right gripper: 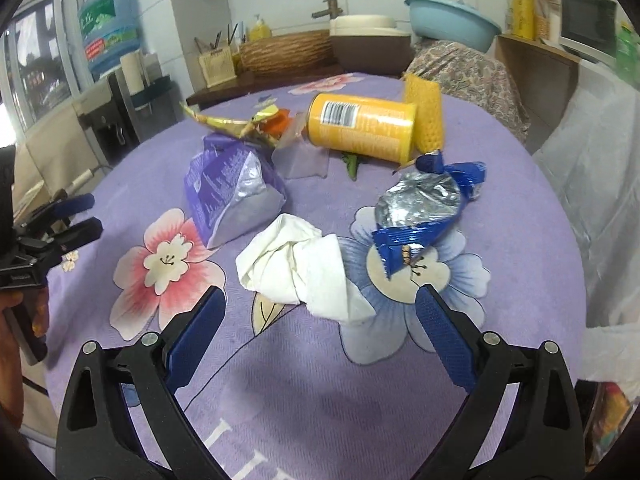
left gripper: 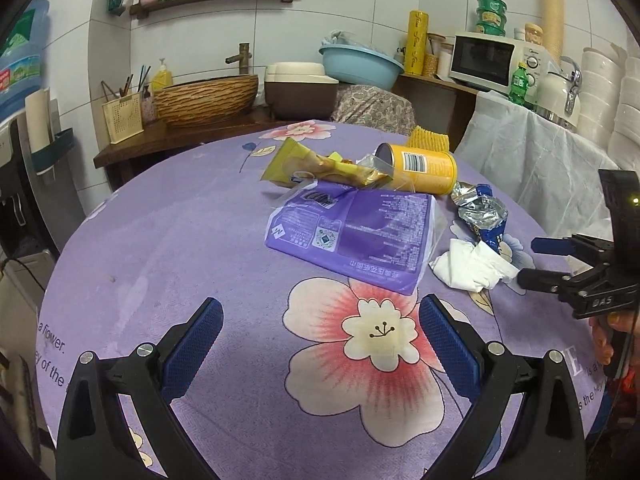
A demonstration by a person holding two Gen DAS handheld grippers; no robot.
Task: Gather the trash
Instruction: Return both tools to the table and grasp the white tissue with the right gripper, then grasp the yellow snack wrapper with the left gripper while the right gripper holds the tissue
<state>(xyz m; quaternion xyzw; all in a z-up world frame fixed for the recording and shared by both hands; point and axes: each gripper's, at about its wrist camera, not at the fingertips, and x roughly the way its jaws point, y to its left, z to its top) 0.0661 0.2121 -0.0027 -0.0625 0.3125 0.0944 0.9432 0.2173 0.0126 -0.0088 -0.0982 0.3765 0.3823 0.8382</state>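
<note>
Trash lies scattered over the far half of the counter [left gripper: 168,240], which wears a purple flowered cloth: a crumpled white tissue [right gripper: 300,268], a blue and silver foil wrapper [right gripper: 420,216], a purple plastic packet [right gripper: 228,200], a yellow canister [right gripper: 364,128] on its side, and a gold-green wrapper [left gripper: 312,166] behind the packet. No bin or bag can be made out in either view, so where the pieces should go cannot be told.

The right hand-held gripper [right gripper: 320,336] has its jaws spread wide and empty, and the tissue sits just in front of them, its near flap reaching between the blue pads — the likely first pick. The left hand-held gripper [left gripper: 320,344] is also wide and empty, low over the pink flower, with the purple packet just ahead.

To take the tissue well, the right gripper would probably go forward until the pads flank the thick knot of paper rather than the loose flap, then close firmly; a pinch on the flap alone might tear or slip. The foil wrapper touches the tissue's far side — the approach should stay clear of it so only one piece lifts. The tissue is soft and light, so a full closure seems safe.
</note>
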